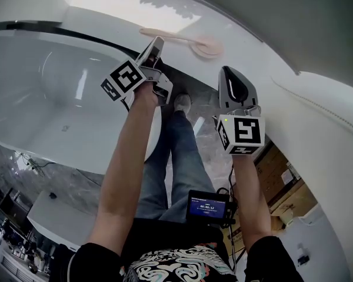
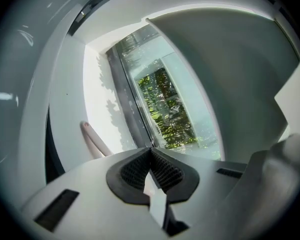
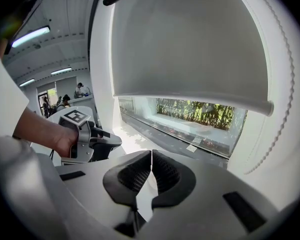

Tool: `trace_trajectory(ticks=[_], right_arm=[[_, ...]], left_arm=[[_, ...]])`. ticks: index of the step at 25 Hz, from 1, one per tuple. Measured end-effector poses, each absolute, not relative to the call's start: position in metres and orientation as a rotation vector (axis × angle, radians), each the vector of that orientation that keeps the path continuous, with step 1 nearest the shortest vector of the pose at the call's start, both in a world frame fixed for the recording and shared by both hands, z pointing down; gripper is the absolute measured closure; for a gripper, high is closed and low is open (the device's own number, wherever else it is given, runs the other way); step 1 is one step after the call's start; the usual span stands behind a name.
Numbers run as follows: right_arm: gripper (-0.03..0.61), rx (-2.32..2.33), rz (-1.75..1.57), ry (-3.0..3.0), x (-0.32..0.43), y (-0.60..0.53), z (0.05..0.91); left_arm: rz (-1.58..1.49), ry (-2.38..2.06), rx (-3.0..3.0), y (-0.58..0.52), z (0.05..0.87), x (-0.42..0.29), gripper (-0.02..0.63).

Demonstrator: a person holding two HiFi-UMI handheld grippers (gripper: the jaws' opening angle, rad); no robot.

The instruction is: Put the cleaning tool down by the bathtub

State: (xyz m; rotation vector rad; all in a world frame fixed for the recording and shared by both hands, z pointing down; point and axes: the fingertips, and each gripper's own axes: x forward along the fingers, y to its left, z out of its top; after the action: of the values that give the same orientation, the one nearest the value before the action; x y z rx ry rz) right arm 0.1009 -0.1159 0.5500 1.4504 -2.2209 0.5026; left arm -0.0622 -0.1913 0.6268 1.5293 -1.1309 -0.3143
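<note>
Two grippers clamped shut, empty: left gripper, right gripper; long-handled cleaning brush flat on white ledge beside bathtub.

The cleaning tool is pale pink and the bathtub glossy white. The left gripper and right gripper are light grey (their cubes chequered black-and-white). The jeans are blue.

Head view steeply down over bathtub, left gripper view low along its jaws toward the window, right gripper view likewise (left tool at its left edge), window shared.
</note>
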Motion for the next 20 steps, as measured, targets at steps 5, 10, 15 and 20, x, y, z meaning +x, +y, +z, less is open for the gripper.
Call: trace_trajectory(ticks=[5,10,15,20], right_arm=[[0.551,1.471,0.488,-2.212,0.098,-0.12,0.535],[0.551,1.47,0.438,-2.248,0.09,-0.127,0.51],[0.551,1.489,0.423,-2.258,0.083,-0.125,0.49],[0.551,1.502,0.407,-2.26,0.077,-0.119,0.464]], left_arm=[[-0.15,-1.145,1.763,-0.187,0.592,-0.066,0.597],[0.018,-1.162,2.015,-0.191,0.553,-0.064,0.597],[0.224,-1.161,2.347,-0.18,0.509,-0.059,0.597],[0.32,-1.17,2.582,-0.164,0.461,-0.057,0.597]])
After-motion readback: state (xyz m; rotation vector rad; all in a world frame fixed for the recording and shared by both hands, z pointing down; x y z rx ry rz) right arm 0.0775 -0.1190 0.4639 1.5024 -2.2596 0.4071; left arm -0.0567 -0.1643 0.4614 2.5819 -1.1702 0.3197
